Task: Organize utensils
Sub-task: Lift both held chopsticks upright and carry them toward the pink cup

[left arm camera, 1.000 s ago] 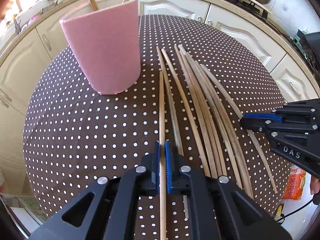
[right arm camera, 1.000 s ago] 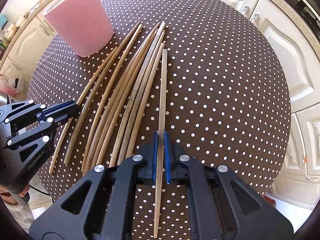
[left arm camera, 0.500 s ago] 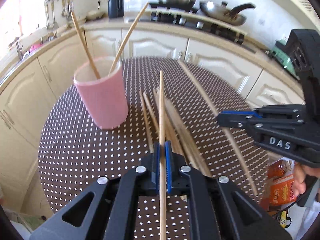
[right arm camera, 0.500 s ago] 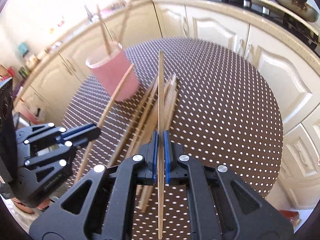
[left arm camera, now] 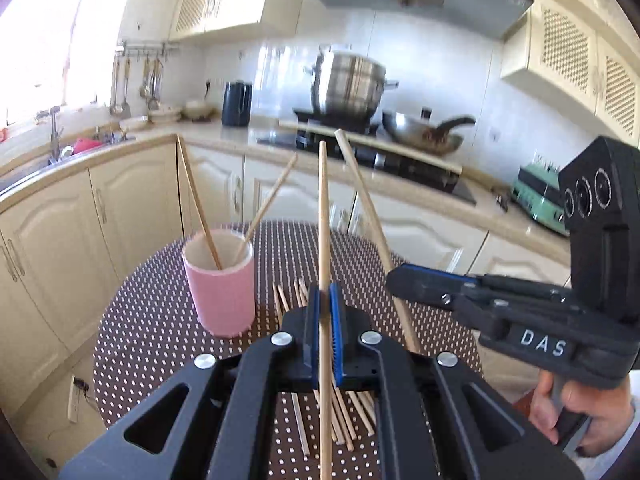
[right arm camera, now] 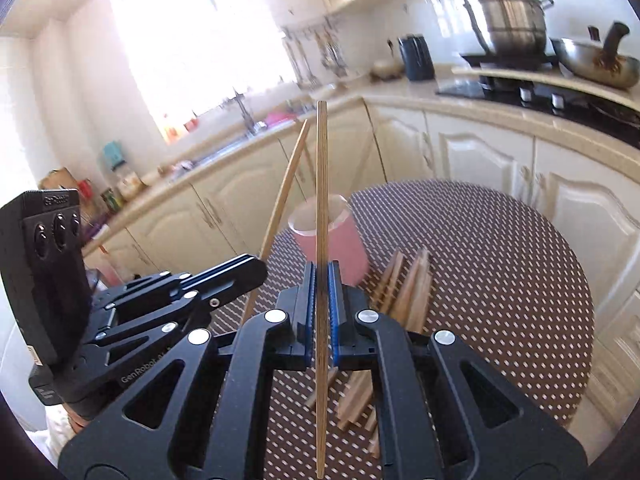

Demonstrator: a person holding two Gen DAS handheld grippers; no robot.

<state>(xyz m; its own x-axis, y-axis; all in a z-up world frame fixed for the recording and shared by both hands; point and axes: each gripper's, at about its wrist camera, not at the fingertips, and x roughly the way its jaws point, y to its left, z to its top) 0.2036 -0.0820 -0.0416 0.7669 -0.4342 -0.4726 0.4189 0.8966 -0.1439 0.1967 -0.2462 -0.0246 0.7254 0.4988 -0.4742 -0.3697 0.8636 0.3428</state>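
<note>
A pink cup (left arm camera: 221, 282) stands on the round polka-dot table (left arm camera: 152, 320) and holds two chopsticks (left arm camera: 199, 208). My left gripper (left arm camera: 325, 312) is shut on one wooden chopstick (left arm camera: 323, 216), held upright above the table. My right gripper (right arm camera: 320, 288) is shut on another chopstick (right arm camera: 321, 184), also upright. The right gripper shows in the left wrist view (left arm camera: 400, 280) with its chopstick (left arm camera: 366, 216). The left gripper shows in the right wrist view (right arm camera: 256, 270) with its chopstick (right arm camera: 286, 184). The cup shows in the right wrist view (right arm camera: 340, 240). Several loose chopsticks (right arm camera: 408, 292) lie on the table.
Cream kitchen cabinets (left arm camera: 132, 208) and a counter curve behind the table. A steel pot (left arm camera: 348, 88) and a wok (left arm camera: 424, 136) sit on the stove. A sink (left arm camera: 60, 152) is at the left. The table's edge (right arm camera: 576, 360) is close on the right.
Both grippers have lifted their chopsticks off the table and tilted them up to near vertical. The views have swung from the tabletop up toward the kitchen.
</note>
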